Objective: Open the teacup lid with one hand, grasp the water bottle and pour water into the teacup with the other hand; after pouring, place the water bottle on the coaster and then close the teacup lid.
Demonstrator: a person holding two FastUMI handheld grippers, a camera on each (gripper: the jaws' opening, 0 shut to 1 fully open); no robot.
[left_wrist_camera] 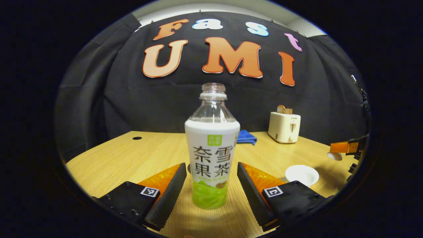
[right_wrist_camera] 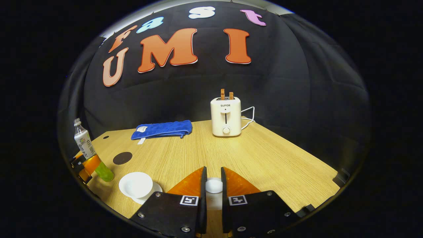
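Note:
The uncapped water bottle (left_wrist_camera: 211, 148), with a white and green label, stands upright on the table. My left gripper (left_wrist_camera: 211, 166) is open, one finger on each side of the bottle with small gaps. In the right gripper view the bottle (right_wrist_camera: 85, 143) stands at the far left with orange fingers (right_wrist_camera: 91, 164) around it. My right gripper (right_wrist_camera: 213, 169) is shut on the white teacup lid (right_wrist_camera: 213, 185) and holds it above the table. The white teacup (right_wrist_camera: 135, 184) sits uncovered on its saucer, to the left of my right gripper. A dark round coaster (right_wrist_camera: 122, 158) lies just behind the cup.
A cream toaster (right_wrist_camera: 226, 117) with its cord stands at the back of the wooden table (right_wrist_camera: 264, 155). A folded blue towel (right_wrist_camera: 162, 129) lies to its left. In the left gripper view the teacup (left_wrist_camera: 301, 174) is right of the bottle, and the right gripper (left_wrist_camera: 347, 147) holds the lid (left_wrist_camera: 334, 156) beyond it.

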